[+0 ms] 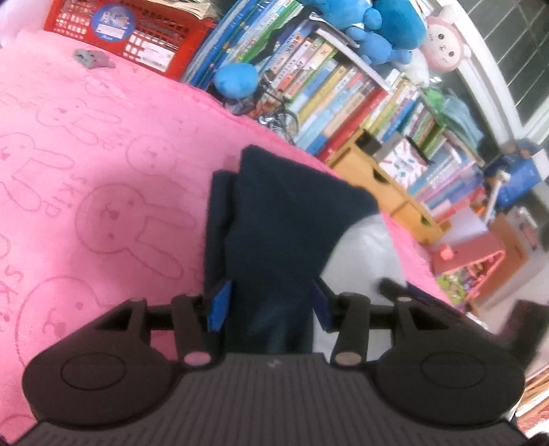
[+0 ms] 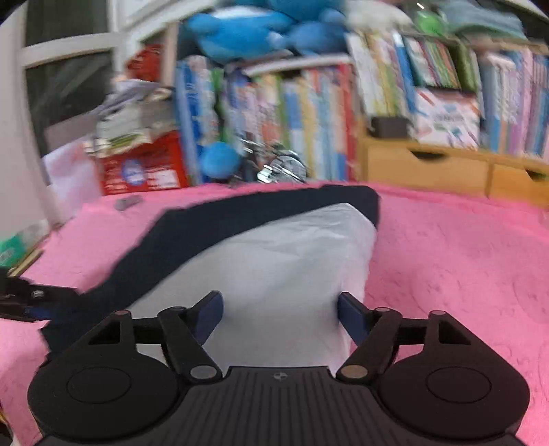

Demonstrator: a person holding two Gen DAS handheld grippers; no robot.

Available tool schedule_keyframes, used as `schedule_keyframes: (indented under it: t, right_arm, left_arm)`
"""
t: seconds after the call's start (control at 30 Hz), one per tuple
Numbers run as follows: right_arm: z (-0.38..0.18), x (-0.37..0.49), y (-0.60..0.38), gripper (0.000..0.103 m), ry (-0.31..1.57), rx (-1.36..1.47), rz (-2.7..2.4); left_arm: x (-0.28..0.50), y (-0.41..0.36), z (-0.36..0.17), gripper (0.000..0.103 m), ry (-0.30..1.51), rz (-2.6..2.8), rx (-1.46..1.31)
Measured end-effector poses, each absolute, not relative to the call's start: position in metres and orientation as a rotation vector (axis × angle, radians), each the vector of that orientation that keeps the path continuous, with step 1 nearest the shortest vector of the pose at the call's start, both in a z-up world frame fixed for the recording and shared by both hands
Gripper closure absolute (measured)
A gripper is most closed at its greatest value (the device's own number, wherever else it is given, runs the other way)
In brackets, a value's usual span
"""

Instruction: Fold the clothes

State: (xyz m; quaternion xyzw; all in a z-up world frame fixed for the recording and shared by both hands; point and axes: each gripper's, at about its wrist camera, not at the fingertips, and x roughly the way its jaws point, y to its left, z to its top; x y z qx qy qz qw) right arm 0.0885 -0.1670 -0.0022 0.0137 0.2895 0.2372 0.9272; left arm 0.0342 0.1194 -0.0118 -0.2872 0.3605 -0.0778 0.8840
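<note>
Pink blanket fills mid-frame; my left claw half-closed around navy cloth, right claw wide, empty over white panel. Loose hold could spill the fold.

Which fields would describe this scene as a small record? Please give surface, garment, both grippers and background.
surface: pink blanket with rabbit pattern
garment: dark navy and white garment, partly folded, lying on the blanket
left gripper: navy cloth between its jaws
right gripper: jaws open, white part between them
background: bookshelf, blue plush toy, red basket
</note>
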Motion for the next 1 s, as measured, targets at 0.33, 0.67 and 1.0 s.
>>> schedule_keyframes:
  t: [0.33,0.67,1.0]
  right_arm:
    - [-0.016,0.019,-0.226,0.031,0.535,0.042,0.323]
    - [-0.03,-0.07,-0.252,0.036,0.536,-0.026,0.403]
    - [-0.056,-0.056,-0.192,0.053,0.503,-0.147,0.33]
  left_arm:
    - [0.005,0.078,0.005,0.056,0.586,0.002,-0.242]
    - [-0.064,0.032,0.005,0.054,0.461,-0.125,0.075]
    - [-0.084,-0.07,-0.017,0.051,0.37,-0.315,0.5]
